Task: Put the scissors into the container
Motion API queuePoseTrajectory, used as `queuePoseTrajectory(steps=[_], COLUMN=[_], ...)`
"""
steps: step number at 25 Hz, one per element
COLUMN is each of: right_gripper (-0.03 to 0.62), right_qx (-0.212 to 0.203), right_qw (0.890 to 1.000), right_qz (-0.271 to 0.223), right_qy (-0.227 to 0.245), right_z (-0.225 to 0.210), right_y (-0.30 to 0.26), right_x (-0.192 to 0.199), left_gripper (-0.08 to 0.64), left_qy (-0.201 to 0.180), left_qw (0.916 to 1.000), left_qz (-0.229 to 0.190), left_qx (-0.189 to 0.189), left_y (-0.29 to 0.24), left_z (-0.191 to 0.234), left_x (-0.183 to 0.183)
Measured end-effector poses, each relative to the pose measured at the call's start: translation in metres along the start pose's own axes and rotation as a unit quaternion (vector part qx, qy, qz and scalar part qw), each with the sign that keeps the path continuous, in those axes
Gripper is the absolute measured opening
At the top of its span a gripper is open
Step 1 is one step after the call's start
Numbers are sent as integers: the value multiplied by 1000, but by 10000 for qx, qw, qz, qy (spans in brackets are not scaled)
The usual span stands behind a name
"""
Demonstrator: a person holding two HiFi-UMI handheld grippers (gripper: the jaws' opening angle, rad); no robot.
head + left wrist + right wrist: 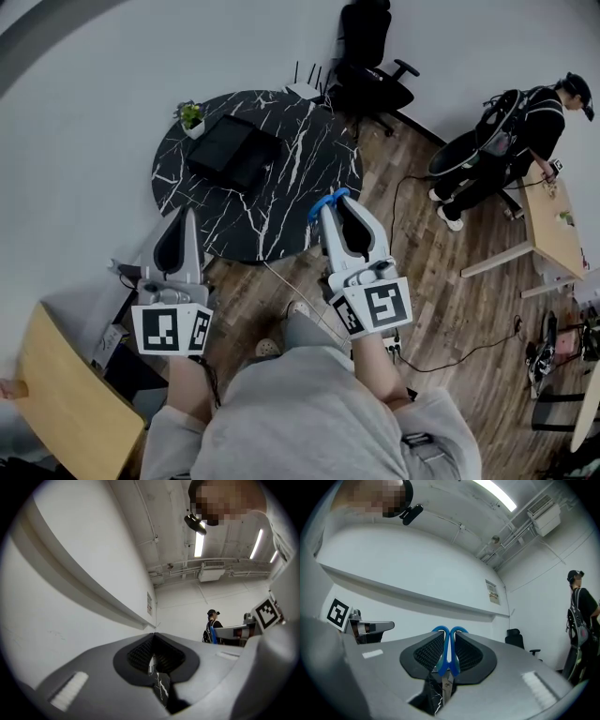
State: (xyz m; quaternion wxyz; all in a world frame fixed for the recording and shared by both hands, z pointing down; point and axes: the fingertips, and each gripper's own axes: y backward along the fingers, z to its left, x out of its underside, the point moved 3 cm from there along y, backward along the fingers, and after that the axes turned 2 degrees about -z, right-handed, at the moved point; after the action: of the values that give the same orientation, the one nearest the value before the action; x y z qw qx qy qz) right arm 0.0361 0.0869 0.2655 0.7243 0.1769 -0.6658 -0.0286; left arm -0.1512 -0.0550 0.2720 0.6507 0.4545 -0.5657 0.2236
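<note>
A pair of blue-handled scissors is clamped in my right gripper, which is shut on them. The handle loops stick out past the fingertips and the steel blades point back between the jaws in the right gripper view. My right gripper hangs over the near right edge of the round black marble table. The black container lies flat on the table's far left part. My left gripper is shut with nothing in it, at the table's near left edge, and its jaws meet in the left gripper view.
A small potted plant stands at the table's far left rim and a white router at its back. A black office chair is behind the table. A person stands by a wooden desk at right. Cables cross the floor.
</note>
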Motion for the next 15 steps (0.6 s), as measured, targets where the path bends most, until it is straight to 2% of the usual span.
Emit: queuePoseTrajectory(steps=[7,15], right_gripper=[75,75], right_qx=[-27,-177], right_qw=[10000,9998], right_qz=[10,-9], right_qy=[31,40], right_z=[-13,-46], right_y=[-40,-105], right_x=[11,27], left_gripper=[58,58], left_qy=[25,-44], left_qw=[10000,9999], left_qz=[15,5], left_qx=[-50,-124], left_y=[-32,-97], left_z=[21,41], left_x=[16,34])
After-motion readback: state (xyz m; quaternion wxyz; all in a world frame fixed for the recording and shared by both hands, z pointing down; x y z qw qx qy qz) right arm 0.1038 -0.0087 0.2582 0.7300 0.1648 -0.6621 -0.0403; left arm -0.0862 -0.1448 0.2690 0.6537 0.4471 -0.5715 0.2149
